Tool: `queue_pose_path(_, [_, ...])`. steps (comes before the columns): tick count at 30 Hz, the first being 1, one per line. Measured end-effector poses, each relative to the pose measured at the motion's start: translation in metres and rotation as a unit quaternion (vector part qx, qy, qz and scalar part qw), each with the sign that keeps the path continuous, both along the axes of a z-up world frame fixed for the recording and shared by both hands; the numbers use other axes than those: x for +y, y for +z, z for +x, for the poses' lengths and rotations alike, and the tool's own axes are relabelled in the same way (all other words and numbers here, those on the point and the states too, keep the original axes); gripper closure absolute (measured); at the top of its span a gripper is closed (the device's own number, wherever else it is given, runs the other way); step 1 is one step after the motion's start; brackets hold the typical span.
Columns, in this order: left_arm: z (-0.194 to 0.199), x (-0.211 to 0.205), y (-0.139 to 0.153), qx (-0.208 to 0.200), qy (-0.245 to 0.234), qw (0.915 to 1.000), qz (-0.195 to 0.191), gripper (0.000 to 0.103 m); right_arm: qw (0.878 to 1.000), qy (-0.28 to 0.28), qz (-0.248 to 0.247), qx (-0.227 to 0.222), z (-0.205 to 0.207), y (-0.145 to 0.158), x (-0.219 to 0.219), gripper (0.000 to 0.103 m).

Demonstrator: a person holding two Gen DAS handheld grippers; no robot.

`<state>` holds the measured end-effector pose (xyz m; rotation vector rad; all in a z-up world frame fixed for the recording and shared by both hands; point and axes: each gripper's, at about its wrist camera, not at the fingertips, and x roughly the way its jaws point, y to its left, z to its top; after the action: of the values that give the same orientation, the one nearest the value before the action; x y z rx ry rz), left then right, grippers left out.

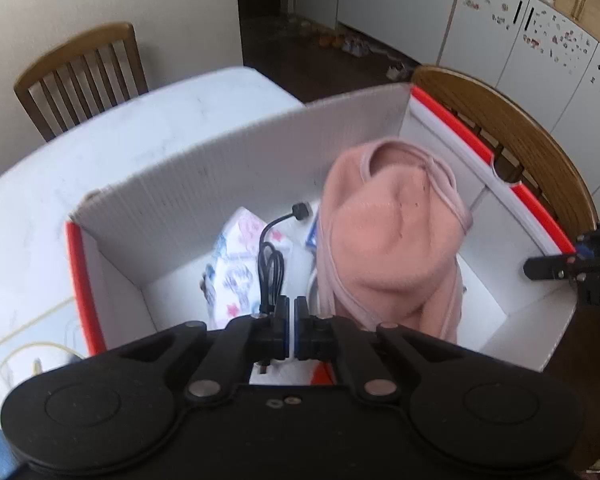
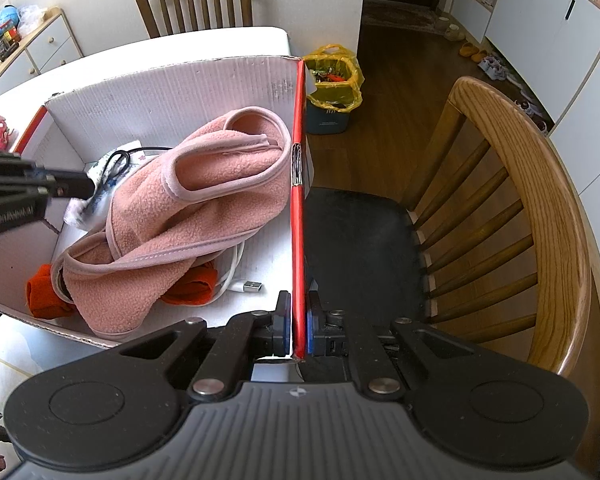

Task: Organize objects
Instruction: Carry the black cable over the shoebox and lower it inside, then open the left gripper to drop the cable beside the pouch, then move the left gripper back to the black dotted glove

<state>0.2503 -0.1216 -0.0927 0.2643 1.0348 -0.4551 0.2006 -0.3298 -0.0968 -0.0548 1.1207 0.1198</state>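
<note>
Two hand-held grippers work at one white corrugated box with red edges, which stands on a white table. A wooden chair with a black seat stands just beside the box's right wall. Inside the box, a pink fleece garment lies bunched against that wall, covering most of the floor. Beneath it lie an orange cloth and a white cable with a USB plug. A patterned pouch lies near the far wall, with a coiled black cable on top.

The right gripper pinches the red-edged right wall of the box between its pads. The left gripper hangs over the box interior, jaws pressed together, just above the black cable; no object is visibly held.
</note>
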Motion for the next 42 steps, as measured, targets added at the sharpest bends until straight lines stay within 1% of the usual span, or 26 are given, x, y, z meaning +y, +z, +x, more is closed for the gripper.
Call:
queue_pose_path(2, [0.000, 0.000, -0.003, 0.015, -0.005, 0.9999, -0.001, 0.093, 1.000, 0.000, 0.000, 0.000, 0.000, 0.000, 0.000, 0.096])
queue_pose_path(6, [-0.001, 0.000, -0.007, 0.024, -0.003, 0.9997, 0.003, 0.091, 1.000, 0.000, 0.001, -0.001, 0.000, 0.000, 0.000, 0.096])
queue_pose_path(13, [-0.005, 0.009, -0.001, 0.024, 0.008, 0.9996, -0.013, 0.084, 1.000, 0.000, 0.001, -0.002, 0.001, -0.001, 0.003, 0.096])
queue_pose_path(19, [-0.011, 0.014, 0.011, 0.006, 0.016, 0.9997, -0.017, 0.072, 1.000, 0.000, 0.000, -0.002, 0.001, -0.001, 0.002, 0.096])
queue_pose_path(21, [-0.013, 0.017, 0.016, -0.001, 0.021, 0.9995, -0.023, 0.070, 1.000, 0.001, 0.000, -0.002, 0.000, -0.001, 0.002, 0.096])
queue_pose_path(24, [-0.017, 0.024, 0.026, -0.013, 0.031, 0.9989, -0.033, 0.064, 1.000, 0.002, -0.002, -0.002, 0.000, -0.001, 0.002, 0.096])
queue_pose_path(26, [-0.020, 0.029, 0.032, -0.023, 0.038, 0.9984, -0.036, 0.053, 1.000, 0.003, -0.003, -0.002, -0.001, 0.000, 0.001, 0.096])
queue_pose_path(29, [-0.028, 0.036, 0.043, -0.049, 0.047, 0.9971, -0.034, 0.040, 1.000, 0.003, -0.003, -0.002, -0.002, 0.000, 0.001, 0.096])
queue_pose_path(31, [-0.031, 0.042, 0.050, -0.058, 0.053, 0.9961, -0.040, 0.040, 1.000, 0.004, -0.005, -0.002, -0.002, 0.000, 0.001, 0.096])
queue_pose_path(33, [-0.034, 0.051, 0.055, -0.063, 0.062, 0.9950, -0.046, 0.035, 1.000, 0.005, -0.006, -0.002, -0.002, 0.000, 0.001, 0.096])
queue_pose_path(35, [-0.038, 0.060, 0.060, -0.072, 0.074, 0.9935, -0.048, 0.026, 1.000, 0.005, -0.007, -0.001, -0.002, 0.000, 0.001, 0.096])
queue_pose_path(38, [-0.043, 0.077, 0.066, -0.080, 0.095, 0.9908, -0.054, 0.017, 1.000, 0.006, -0.008, -0.001, -0.002, 0.001, 0.001, 0.096])
queue_pose_path(39, [-0.044, 0.084, 0.067, -0.081, 0.104, 0.9897, -0.055, 0.016, 1.000, 0.007, -0.008, -0.001, -0.002, 0.001, 0.001, 0.096])
queue_pose_path(42, [-0.047, 0.105, 0.070, -0.084, 0.134, 0.9856, -0.060, 0.009, 1.000, 0.007, -0.009, -0.001, -0.002, 0.001, 0.001, 0.096])
